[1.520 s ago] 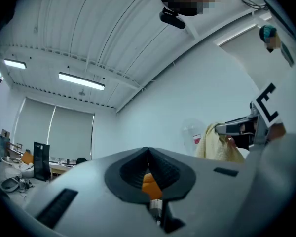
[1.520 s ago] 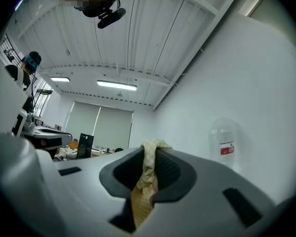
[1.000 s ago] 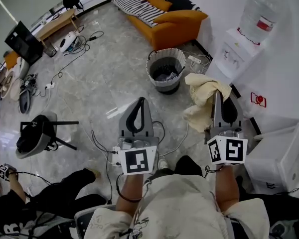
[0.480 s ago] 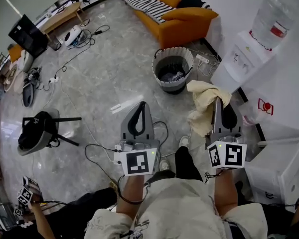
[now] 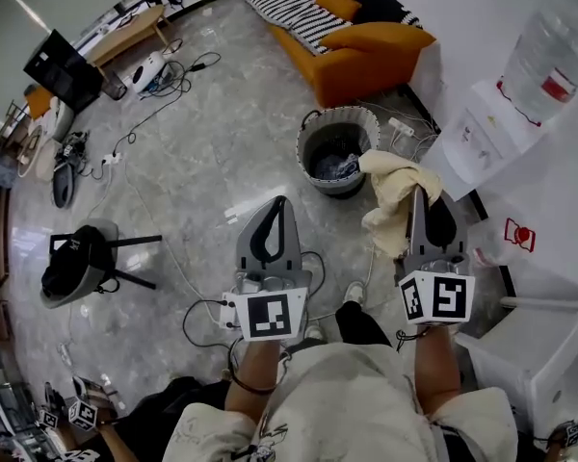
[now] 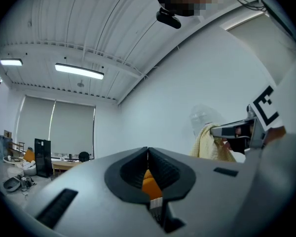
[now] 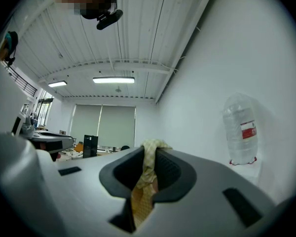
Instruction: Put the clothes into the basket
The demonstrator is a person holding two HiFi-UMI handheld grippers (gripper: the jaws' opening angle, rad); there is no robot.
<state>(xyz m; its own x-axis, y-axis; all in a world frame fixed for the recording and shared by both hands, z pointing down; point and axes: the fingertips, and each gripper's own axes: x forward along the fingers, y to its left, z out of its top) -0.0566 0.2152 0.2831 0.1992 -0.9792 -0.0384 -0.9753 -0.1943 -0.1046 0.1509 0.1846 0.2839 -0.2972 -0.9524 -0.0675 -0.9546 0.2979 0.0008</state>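
Head view, from the left: the left gripper [image 5: 280,202] is held out level above the floor with its jaws together and nothing between them. Its own view shows only a sliver of the orange sofa [image 6: 150,185] behind them. Next comes the basket [image 5: 308,166], with some dark clothing already inside. Over the last second it has drawn closer to both grippers. The yellow cloth [image 5: 390,195], well clear of it a second ago, now hangs with its left edge over the basket's right rim in this view. The right gripper [image 5: 419,192] carries that cloth, its jaws clamped on a fold that drapes over and down between them. I judge the carry nearly done: a little more reach to the left should bring the cloth above the opening for release.

On the far right, the water bottle [image 5: 554,51] bears a red label, its print too small to read. Each gripper's cube shows black-and-white square markers, not words.
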